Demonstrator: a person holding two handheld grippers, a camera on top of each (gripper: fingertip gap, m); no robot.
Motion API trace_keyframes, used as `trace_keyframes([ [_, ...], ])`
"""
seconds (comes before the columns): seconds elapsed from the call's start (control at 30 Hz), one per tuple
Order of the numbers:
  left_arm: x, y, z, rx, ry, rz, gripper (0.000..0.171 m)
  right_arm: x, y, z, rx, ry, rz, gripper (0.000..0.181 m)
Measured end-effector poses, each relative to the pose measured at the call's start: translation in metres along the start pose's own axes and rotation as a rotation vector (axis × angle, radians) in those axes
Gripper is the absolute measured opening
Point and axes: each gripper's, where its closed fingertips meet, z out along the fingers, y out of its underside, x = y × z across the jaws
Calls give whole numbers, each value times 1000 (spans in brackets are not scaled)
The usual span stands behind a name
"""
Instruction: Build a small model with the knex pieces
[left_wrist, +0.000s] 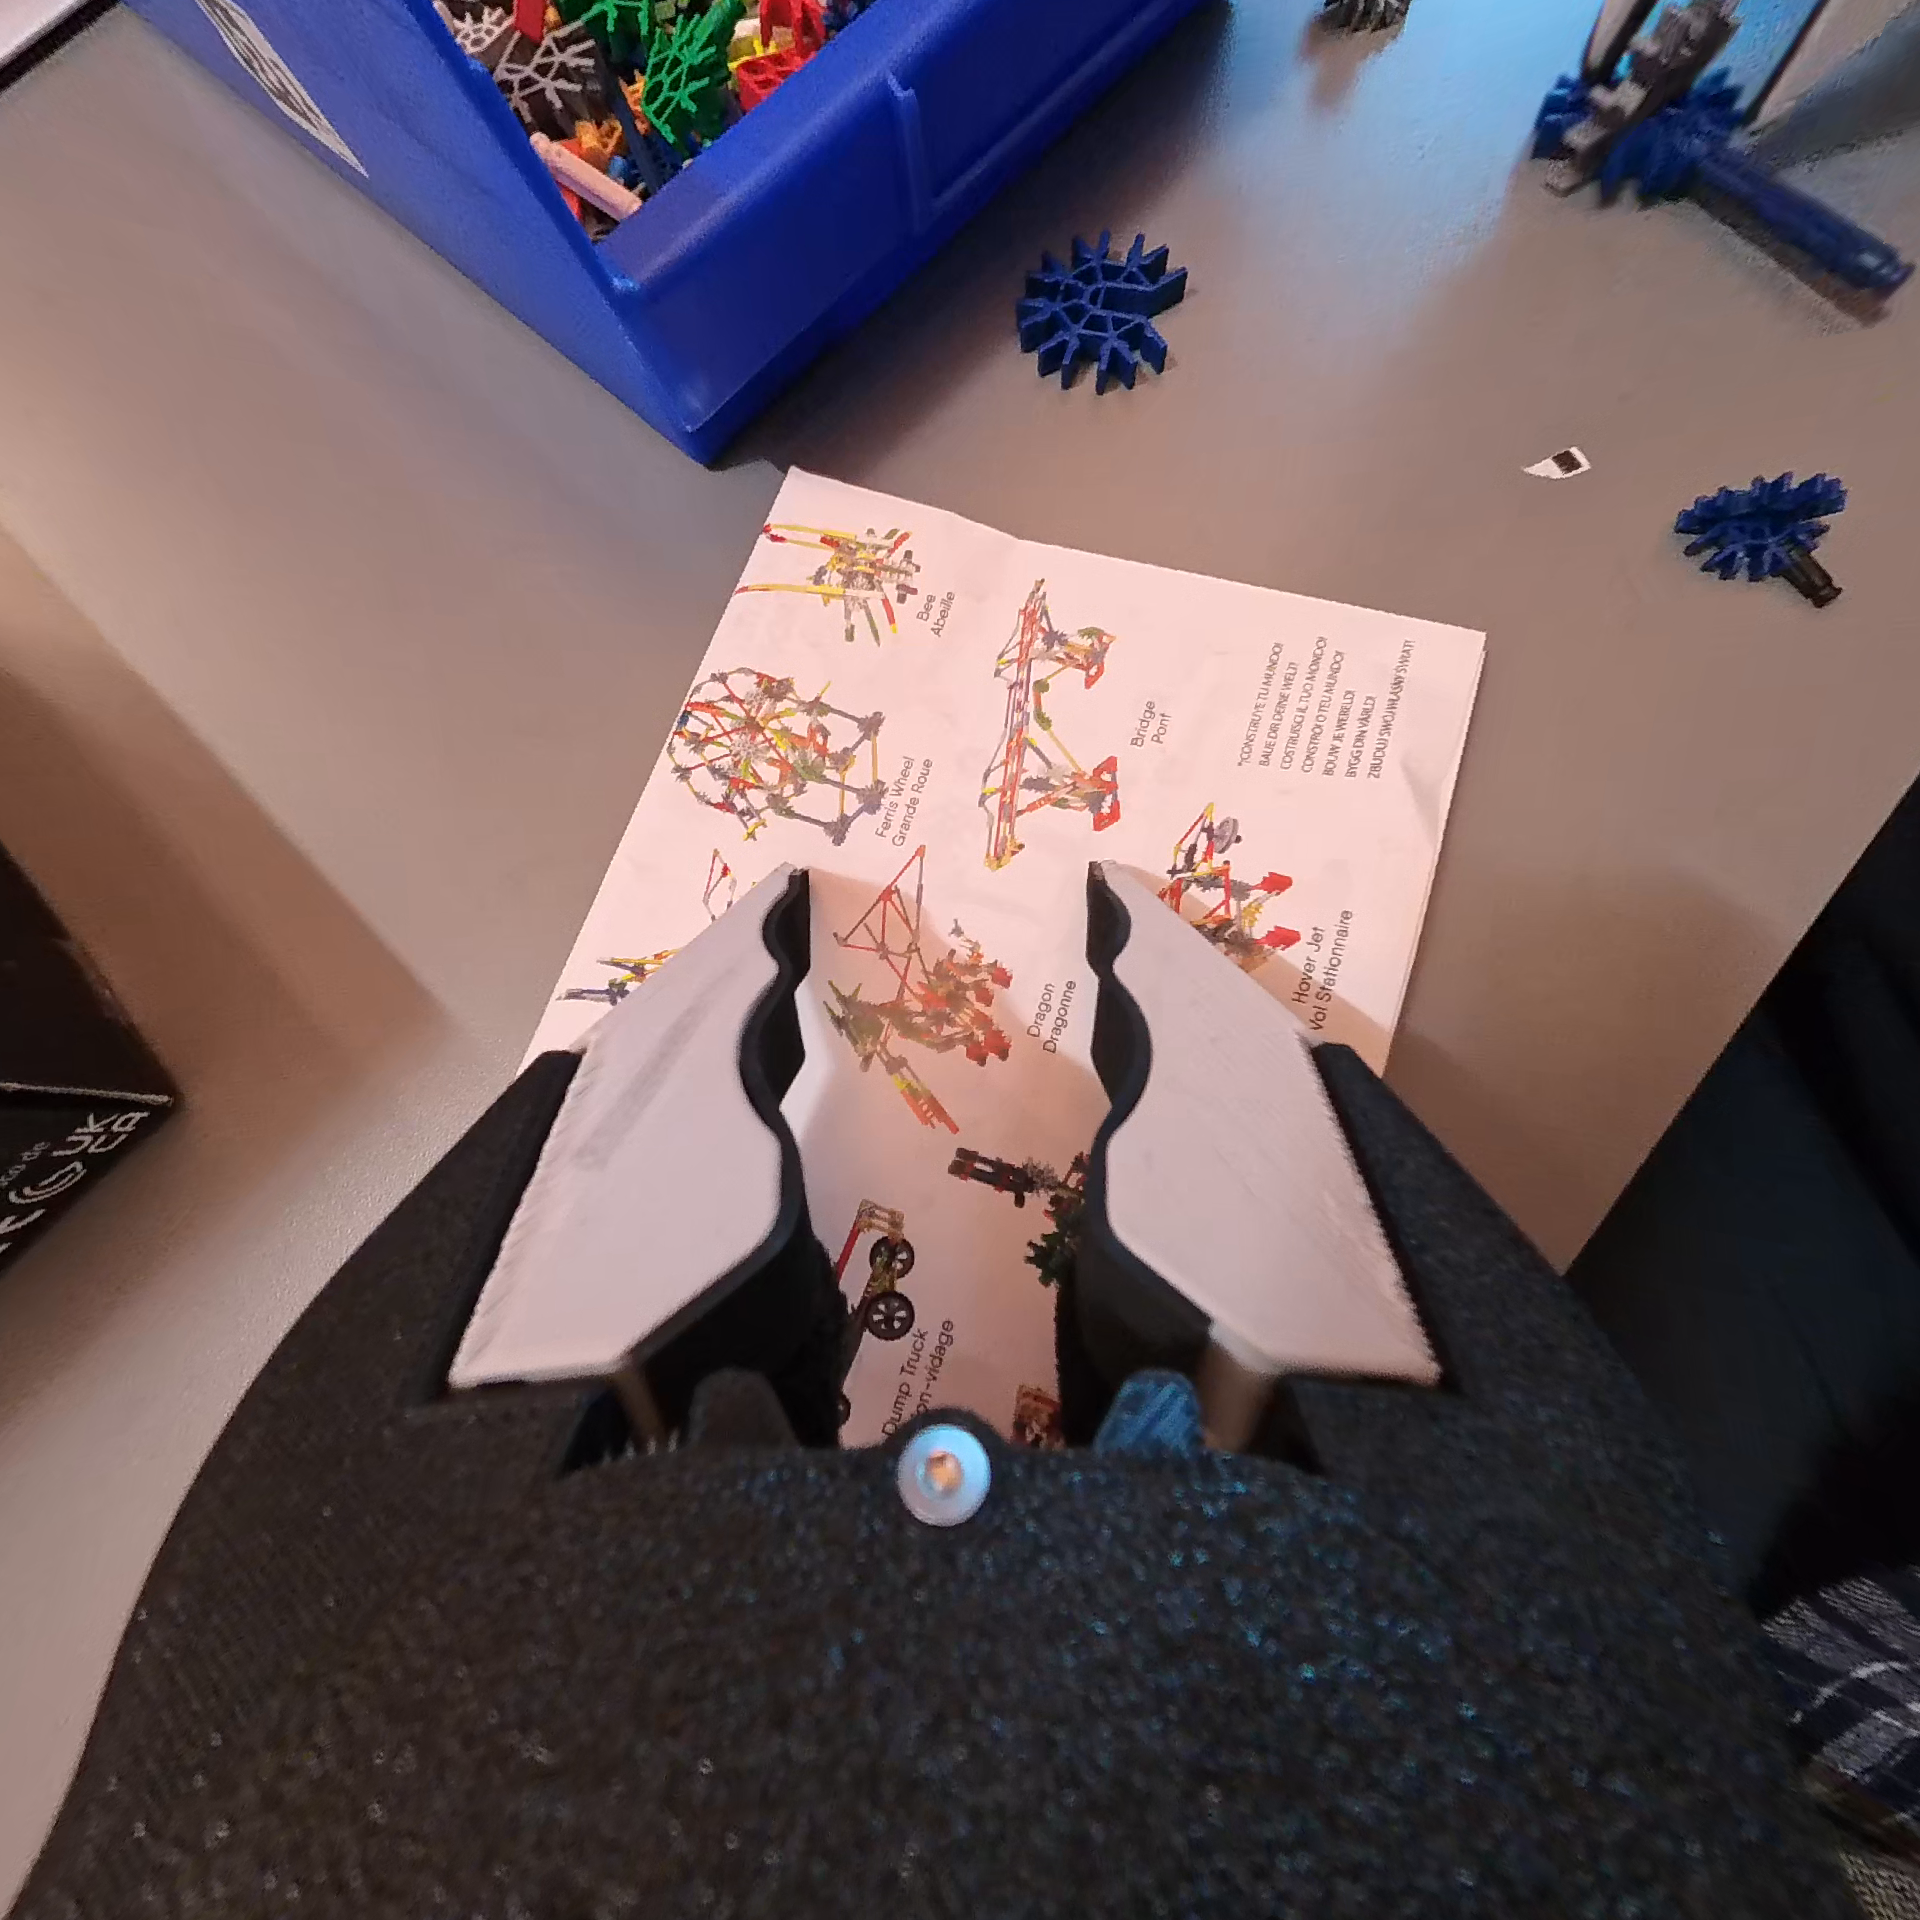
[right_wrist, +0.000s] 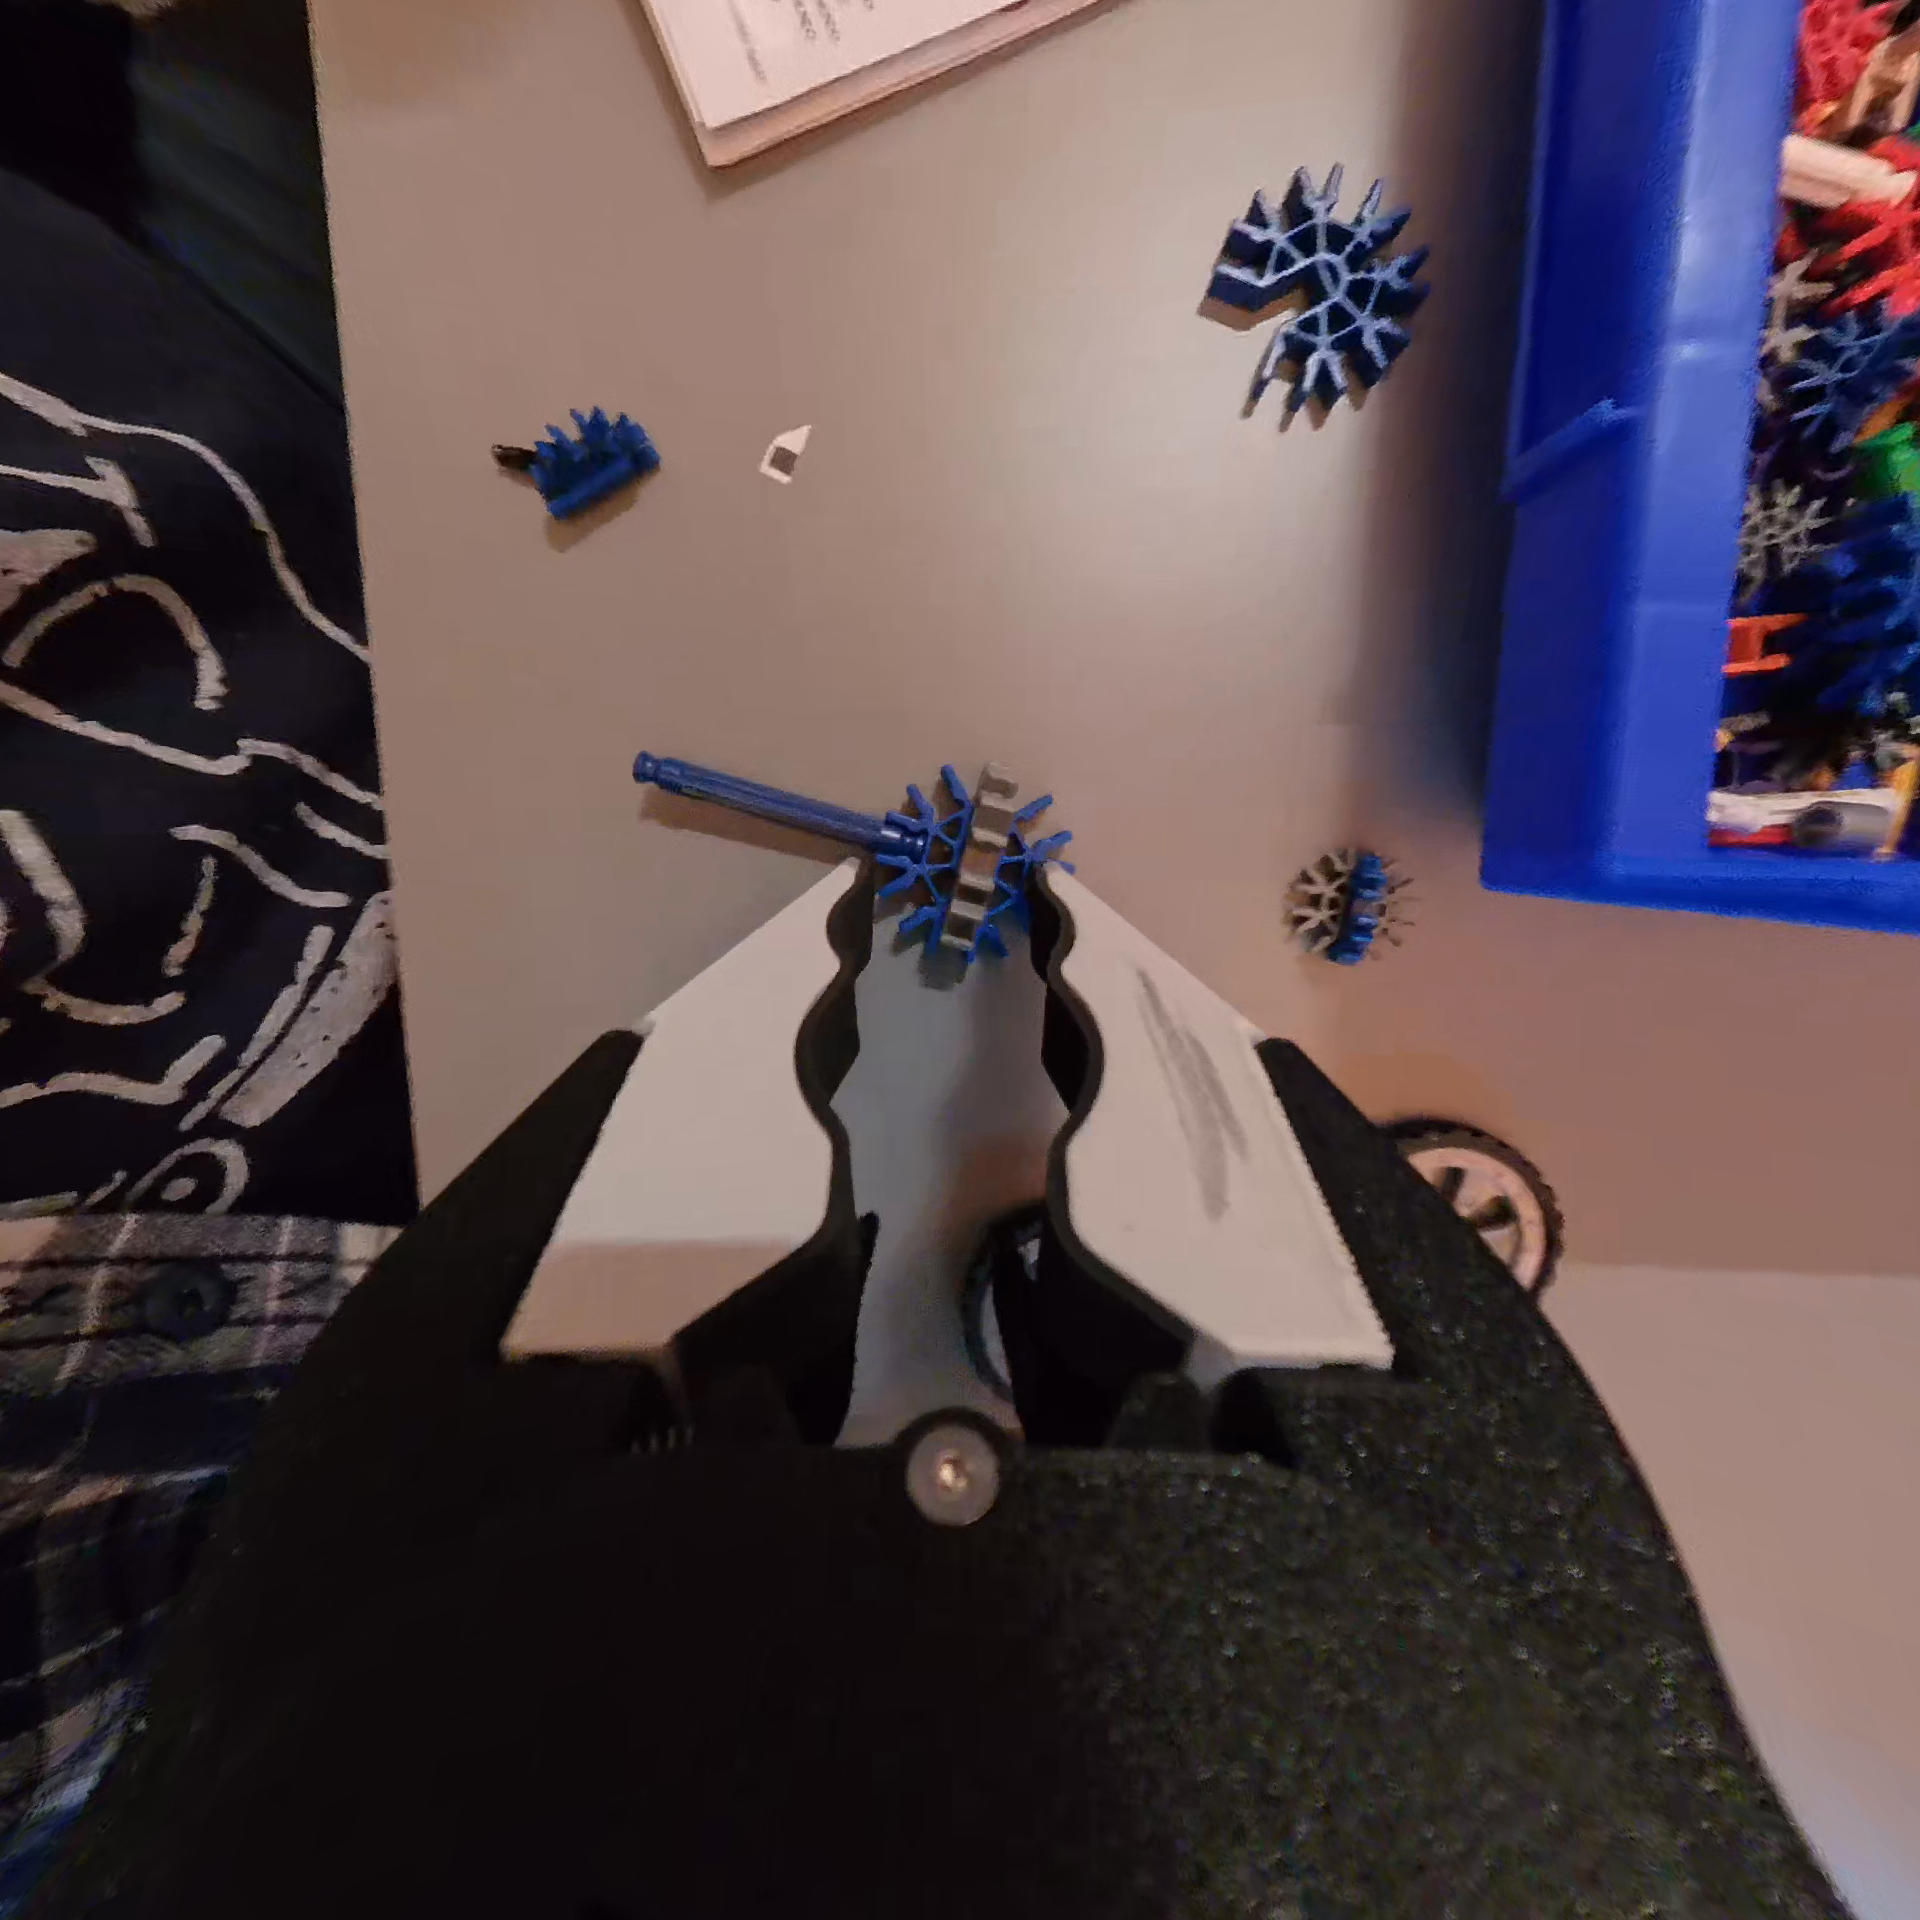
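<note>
My left gripper (left_wrist: 945, 878) is open and empty, hovering over a white instruction sheet (left_wrist: 1195, 665) printed with pictures of models. My right gripper (right_wrist: 948, 883) is shut on a blue-and-grey connector assembly (right_wrist: 961, 868). A blue rod (right_wrist: 758, 800) sticks out of it to the left, low over the grey table (right_wrist: 935, 571). The left wrist view shows this assembly (left_wrist: 1662, 135) and its rod (left_wrist: 1797, 223) at the top right, between the right gripper's fingers. A loose blue snowflake connector (left_wrist: 1101, 312) (right_wrist: 1320, 301) lies flat near the blue bin.
A blue bin (left_wrist: 790, 270) (right_wrist: 1600, 520) holds several coloured construction pieces. A small blue connector with a black stub (left_wrist: 1761, 535) (right_wrist: 592, 462), a paper scrap (right_wrist: 787, 454), a grey-and-blue connector (right_wrist: 1345, 904) and a wheel (right_wrist: 1496, 1195) lie on the table. A black box (left_wrist: 62, 1091) stands at the left. My right tips are roughly 11 centimeters from the wheel (right_wrist: 1496, 1195).
</note>
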Motion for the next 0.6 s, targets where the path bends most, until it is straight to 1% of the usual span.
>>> trace_keyframes([
  [0.17,0,0,0,0,2,-1,52,-14,3,-6,4,-54,7,29],
  [0.3,0,0,0,0,2,-1,52,-9,4,-13,20,-19,-11,31],
  [0.37,0,0,0,0,2,-2,52,-4,1,-13,29,3,-40,37],
  [0.47,0,0,0,0,1,-3,52,-3,-4,-10,34,9,-83,40],
  [0.6,0,0,0,0,1,-3,52,-6,5,0,-10,-40,-63,43],
])
